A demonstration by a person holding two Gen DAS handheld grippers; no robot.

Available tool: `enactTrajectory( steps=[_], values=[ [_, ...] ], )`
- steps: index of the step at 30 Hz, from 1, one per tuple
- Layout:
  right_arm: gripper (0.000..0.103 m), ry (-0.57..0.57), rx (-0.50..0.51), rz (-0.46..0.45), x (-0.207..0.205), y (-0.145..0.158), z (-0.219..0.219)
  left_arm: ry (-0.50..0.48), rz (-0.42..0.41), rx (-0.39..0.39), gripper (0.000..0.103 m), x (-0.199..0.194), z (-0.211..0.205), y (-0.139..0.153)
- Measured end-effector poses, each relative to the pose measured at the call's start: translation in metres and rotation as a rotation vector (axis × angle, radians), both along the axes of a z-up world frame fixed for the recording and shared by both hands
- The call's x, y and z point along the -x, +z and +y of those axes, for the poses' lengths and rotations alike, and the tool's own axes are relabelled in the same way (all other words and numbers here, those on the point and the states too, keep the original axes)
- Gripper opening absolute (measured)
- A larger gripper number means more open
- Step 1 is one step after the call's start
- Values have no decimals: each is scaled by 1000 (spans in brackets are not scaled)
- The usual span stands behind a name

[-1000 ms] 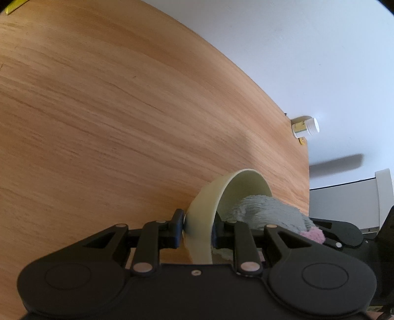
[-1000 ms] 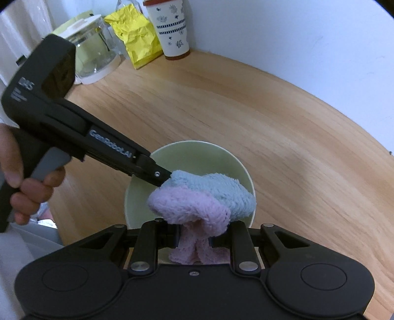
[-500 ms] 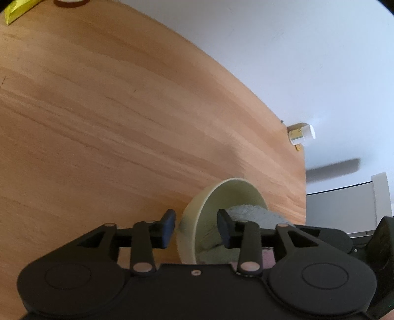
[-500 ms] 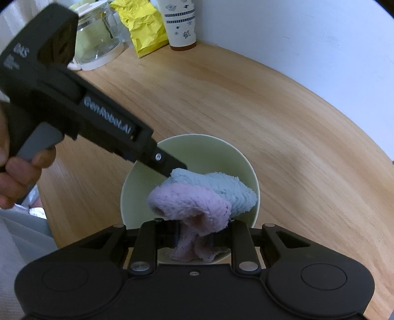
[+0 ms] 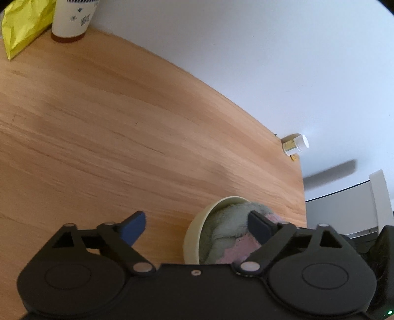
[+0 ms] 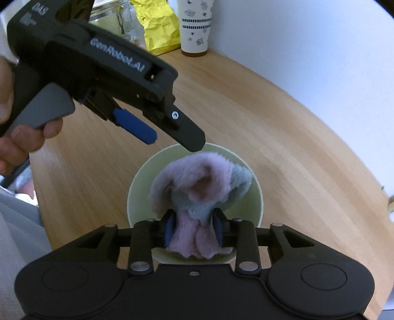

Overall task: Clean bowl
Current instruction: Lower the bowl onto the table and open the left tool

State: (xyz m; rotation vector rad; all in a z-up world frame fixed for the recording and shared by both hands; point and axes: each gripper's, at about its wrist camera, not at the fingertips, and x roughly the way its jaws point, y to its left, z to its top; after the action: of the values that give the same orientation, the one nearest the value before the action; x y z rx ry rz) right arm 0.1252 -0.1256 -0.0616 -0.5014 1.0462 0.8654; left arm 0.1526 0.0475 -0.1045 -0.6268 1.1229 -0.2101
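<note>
Fingers of the right gripper are opening but their blue pads still flank the fluffy pink and blue-grey cloth, bunched and hanging into the pale green bowl; whether the pads press it I cannot tell. Left gripper is opening too, jaws spread wide, nothing between them: one finger over bare wood, the other above the cloth, no contact with the bowl rim. Bowl is round, smooth and matte, and sits upright on the wood-grain table close to the near edge, with the right table edge just beyond it. Earlier the left jaws were clamped on the bowl wall and the bowl was tipped; now it is released and flat, and the left gripper is higher. Cloth has flipped, pink side now uppermost. Open tabletop runs wide behind the bowl. Far back by the white wall: patterned paper cup, crinkled yellow bag, glass jar; small white-capped bottle at the far right corner.
</note>
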Motion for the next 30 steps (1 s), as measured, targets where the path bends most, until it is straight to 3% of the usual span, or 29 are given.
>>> enactTrajectory(
  steps=[7,11,16,21,24,30],
  values=[
    [42,-33,-20,-9,-2,14,-12,-47,-31,-51,102,4,-4,16],
    [42,-51,-71,-25,2,30,-26,-107,-50,-122,102,5,-9,24],
    [53,-35,-112,-76,1,44,-31,-194,-87,-202,102,11,-21,30],
    [54,26,-127,-130,2,54,-28,-276,-146,-368,102,24,-36,34],
    [54,56,-141,-140,-8,58,-27,-286,-124,-382,102,28,-36,28],
    [54,60,-203,16,-31,59,-23,-241,-84,-335,102,30,-27,23]
  ],
)
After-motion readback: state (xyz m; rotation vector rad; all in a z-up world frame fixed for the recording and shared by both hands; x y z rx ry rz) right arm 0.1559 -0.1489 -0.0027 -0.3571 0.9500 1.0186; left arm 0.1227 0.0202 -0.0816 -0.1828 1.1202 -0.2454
